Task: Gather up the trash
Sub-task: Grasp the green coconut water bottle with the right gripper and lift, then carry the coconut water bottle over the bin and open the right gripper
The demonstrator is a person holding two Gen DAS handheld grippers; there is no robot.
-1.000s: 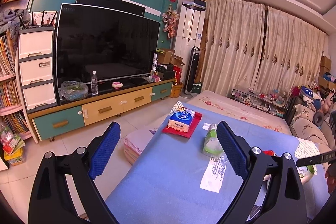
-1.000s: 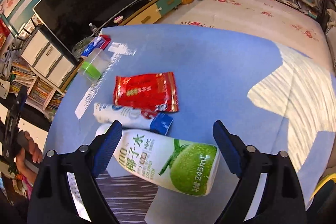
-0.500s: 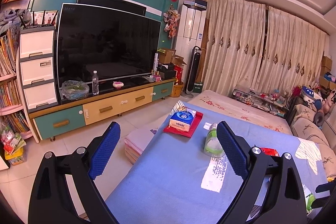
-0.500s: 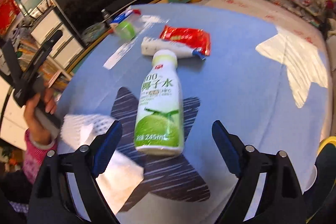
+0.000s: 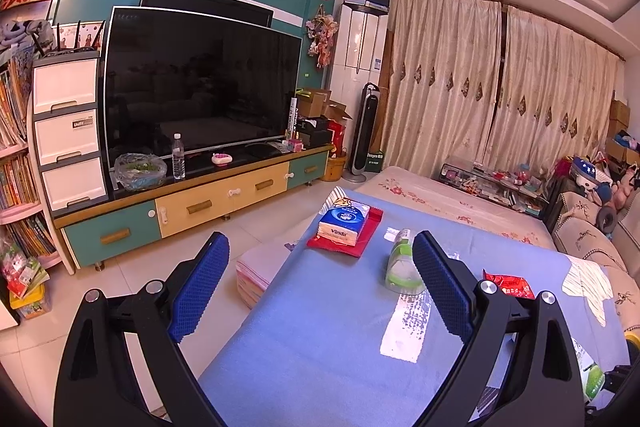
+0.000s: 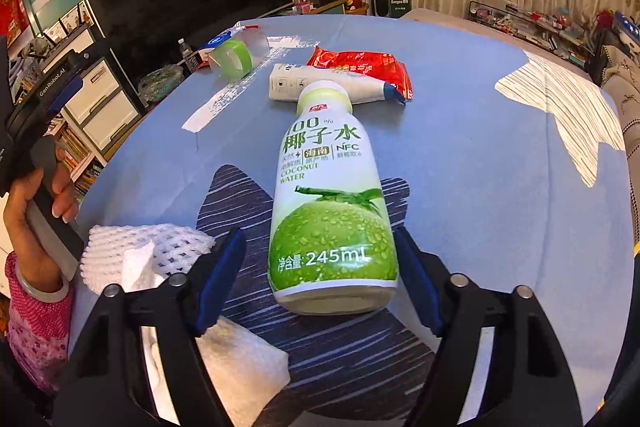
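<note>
Nearest the right wrist camera, the right gripper (image 6: 318, 281) straddles the base of a coconut water bottle (image 6: 330, 203) that lies on its side on the blue tabletop (image 6: 480, 155), cap pointing away; its jaws are closing with the bottle between them, the right blue pad just at the label and the left pad still a little apart from it, so nothing is grasped yet. Beside the left finger lie a white foam net (image 6: 160, 247) and a white tissue (image 6: 236, 359). Just beyond the bottle's cap rests a white tube-like pack (image 6: 332, 87), touching the cap and overlapping a red snack wrapper (image 6: 360, 65). Farther off lies a clear cup with a green band (image 6: 236, 53). At the left edge a hand (image 6: 32, 211) grips the other tool's handle. In the left wrist view the left gripper (image 5: 318, 285) hangs released over the table's near end, empty. Past it sit a tissue pack (image 5: 344, 221) on a red cloth (image 5: 346, 241), then the television (image 5: 200, 87).
</note>
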